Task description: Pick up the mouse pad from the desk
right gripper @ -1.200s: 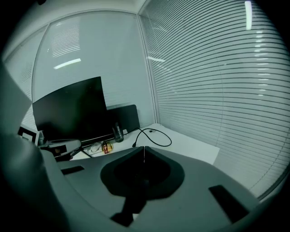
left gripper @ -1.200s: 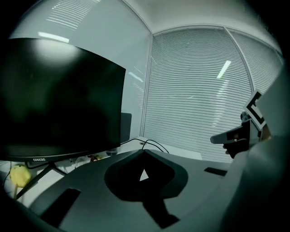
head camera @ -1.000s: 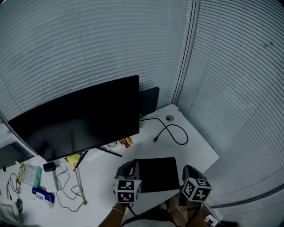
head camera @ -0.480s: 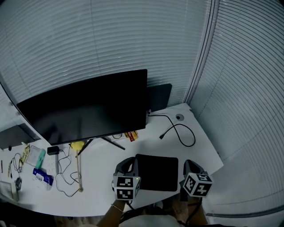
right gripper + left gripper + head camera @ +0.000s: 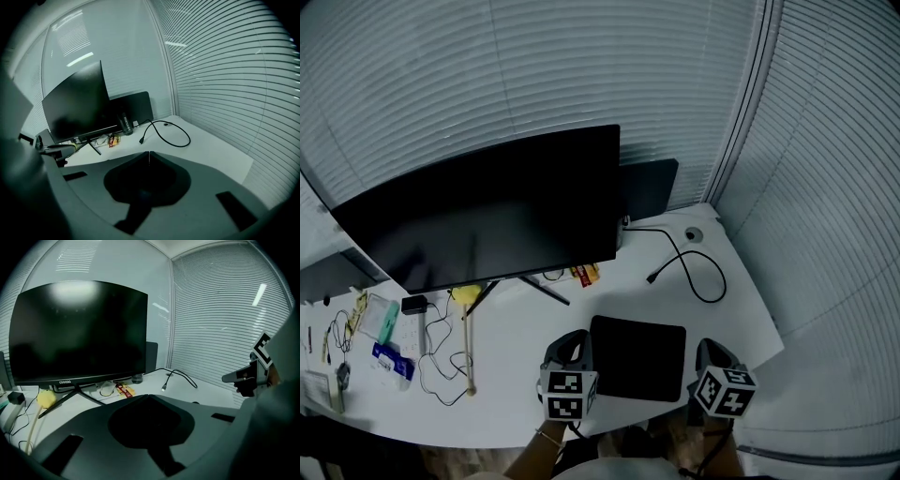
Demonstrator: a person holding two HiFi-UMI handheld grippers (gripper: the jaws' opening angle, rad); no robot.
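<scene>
**A:** Gripper states?

**B:** The left gripper point(image 5: 149, 396) is clenched, jaws tip to tip with nothing between them. The right gripper point(image 5: 149, 152) is the same: closed and empty.

**A:** Where's the mouse pad?

**B:** The mouse pad point(image 5: 639, 358) lies flat on the desk point(image 5: 741, 314) between the two grippers. It's just right of the left gripper and just left of the right one. Neither gripper view shows it, since it sits below the jaw bodies. Can't tell whether either gripper touches it.

**A:** So the step in hand is the approach. How does the person do it well?

**B:** Judgement call:
- One gripper has to release its jaws first, because closed tips get no purchase on a thin flat sheet.
- Go for an edge, not the top face. The pad's near side sits close to the desk's front edge, so a low jaw can come in there.
- Keep that gripper shallow, slip one jaw under a corner and pinch.
- The other gripper can pin the far side so the pad doesn't skate.

**A:** Risks?

**B:** The pad likely grips the desk and droops once lifted, so it needs a firm bite well in from the edge. The cable point(image 5: 698, 272) ahead of the right gripper is well apart from the pad and shouldn't interfere.
</scene>
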